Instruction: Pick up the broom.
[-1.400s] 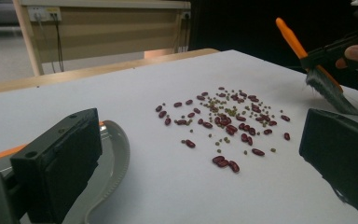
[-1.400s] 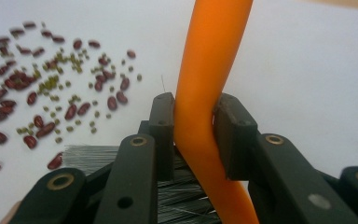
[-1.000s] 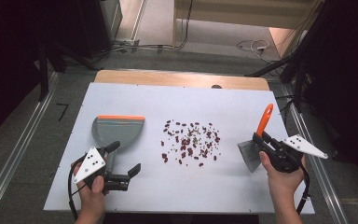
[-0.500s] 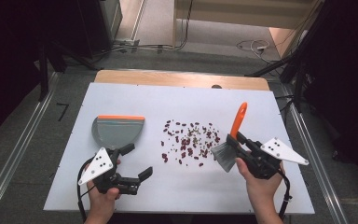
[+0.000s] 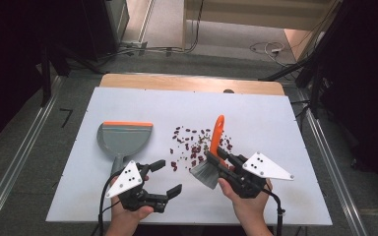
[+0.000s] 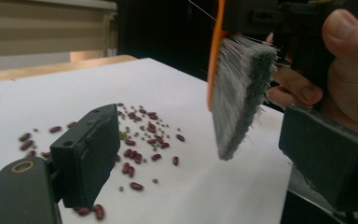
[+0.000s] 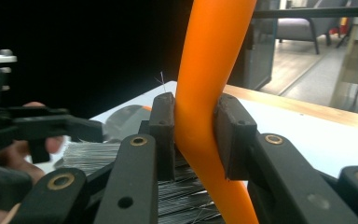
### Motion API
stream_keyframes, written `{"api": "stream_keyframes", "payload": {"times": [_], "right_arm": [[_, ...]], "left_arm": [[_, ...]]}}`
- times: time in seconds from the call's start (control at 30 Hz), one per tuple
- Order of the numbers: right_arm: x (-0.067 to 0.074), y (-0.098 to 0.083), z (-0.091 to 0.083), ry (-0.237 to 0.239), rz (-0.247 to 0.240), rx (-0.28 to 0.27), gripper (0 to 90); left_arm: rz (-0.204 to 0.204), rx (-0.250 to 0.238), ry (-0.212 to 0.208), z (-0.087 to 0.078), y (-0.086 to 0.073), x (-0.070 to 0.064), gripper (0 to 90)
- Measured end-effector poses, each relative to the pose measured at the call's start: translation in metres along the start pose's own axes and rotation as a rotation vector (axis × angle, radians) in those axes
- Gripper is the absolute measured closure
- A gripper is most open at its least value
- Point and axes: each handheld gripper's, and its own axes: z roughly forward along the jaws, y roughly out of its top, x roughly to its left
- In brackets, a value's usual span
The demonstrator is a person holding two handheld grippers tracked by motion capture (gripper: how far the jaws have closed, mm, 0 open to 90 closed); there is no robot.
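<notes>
Two hands reached in from the near edge of a white table (image 5: pixel 285 128), each gripping a black two-jaw tool. The right hand (image 5: pixel 243 199) held the right gripper (image 5: pixel 220 156) angled forward and to the left, its grey three-cornered plate facing up. Its jaws were pinched around the orange handle of a small hand brush (image 5: pixel 210 160) — the right gripper view showed both pads (image 7: pixel 162 135) pressed against the handle (image 7: pixel 209 93). The brush stood nearly upright with its grey bristles down and tilted toward the near side, at the near edge of a scatter of red beans (image 5: pixel 197 145) in the middle of the table.

The left hand (image 5: pixel 125 211) held the left gripper (image 5: pixel 168 178) low near the table's front edge, pointing right toward the brush. Its jaws stood spread apart with nothing between them; in the left gripper view the brush's bristles (image 6: pixel 240 93) hung beyond them above the beans (image 6: pixel 140 140).

A grey dustpan (image 5: pixel 123 140) with an orange front lip lay flat on the table to the left of the beans — its handle pointed toward the left hand. The pan's hollow looked bare.
</notes>
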Motion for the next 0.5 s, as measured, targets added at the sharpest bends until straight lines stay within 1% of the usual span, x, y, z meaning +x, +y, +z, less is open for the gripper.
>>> {"api": "stream_keyframes", "payload": {"times": [0.1, 0.17, 0.23, 0.37, 0.43, 0.5], "right_arm": [[0.009, -0.002, 0.005, 0.014, -0.019, 0.002, 68.5], [0.013, -0.003, 0.008, 0.026, -0.016, 0.004, 68.5], [0.018, -0.005, 0.010, 0.035, -0.018, 0.006, 68.5], [0.027, -0.007, 0.013, 0.054, -0.025, 0.006, 68.4], [0.031, -0.007, 0.015, 0.070, -0.038, 0.019, 68.4], [0.034, -0.010, 0.018, 0.070, -0.044, 0.026, 68.4]], "left_arm": [[-0.008, 0.021, -0.023, 0.007, 0.000, -0.007, 17.0], [-0.009, 0.026, -0.022, 0.009, 0.000, -0.009, 19.4], [-0.015, 0.038, -0.008, 0.014, 0.000, -0.014, 23.4], [-0.020, 0.056, -0.002, 0.019, -0.001, -0.019, 34.1], [-0.025, 0.062, -0.001, 0.021, -0.002, -0.020, 39.6], [-0.027, 0.069, -0.003, 0.022, -0.003, -0.020, 47.4]]}}
